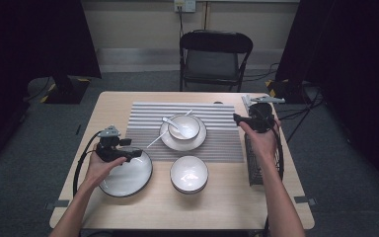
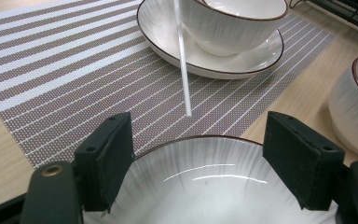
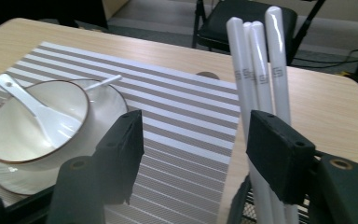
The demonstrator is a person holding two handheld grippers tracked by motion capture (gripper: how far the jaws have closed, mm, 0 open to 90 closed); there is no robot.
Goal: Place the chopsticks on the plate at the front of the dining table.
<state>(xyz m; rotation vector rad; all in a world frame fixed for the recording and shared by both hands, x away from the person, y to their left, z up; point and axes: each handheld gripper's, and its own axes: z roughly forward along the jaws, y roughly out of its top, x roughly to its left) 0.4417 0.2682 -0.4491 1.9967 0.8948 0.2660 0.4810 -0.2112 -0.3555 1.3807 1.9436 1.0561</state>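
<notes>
Landmark: striped mat (image 1: 187, 129).
Right tongs (image 3: 193, 154) at mat's right edge, jaws apart, beside white chopsticks (image 3: 260, 74) upright in wire rack (image 1: 256, 163); nothing gripped, likely lining up pick.
Left tongs (image 2: 198, 156) open over plate (image 1: 128, 174) at mat's near-left corner, probably waiting.
Bowl with spoon (image 1: 174, 125) mid-mat, place setting.

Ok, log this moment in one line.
left gripper: open over plate | right gripper: open beside chopsticks | bowl: holds spoon

Black folding chair (image 1: 215, 57) behind wooden table (image 1: 128, 205); grey carpet floor (image 1: 345, 163); beige wall (image 1: 143, 24); dark curtains (image 1: 29, 39) flanking.
</notes>
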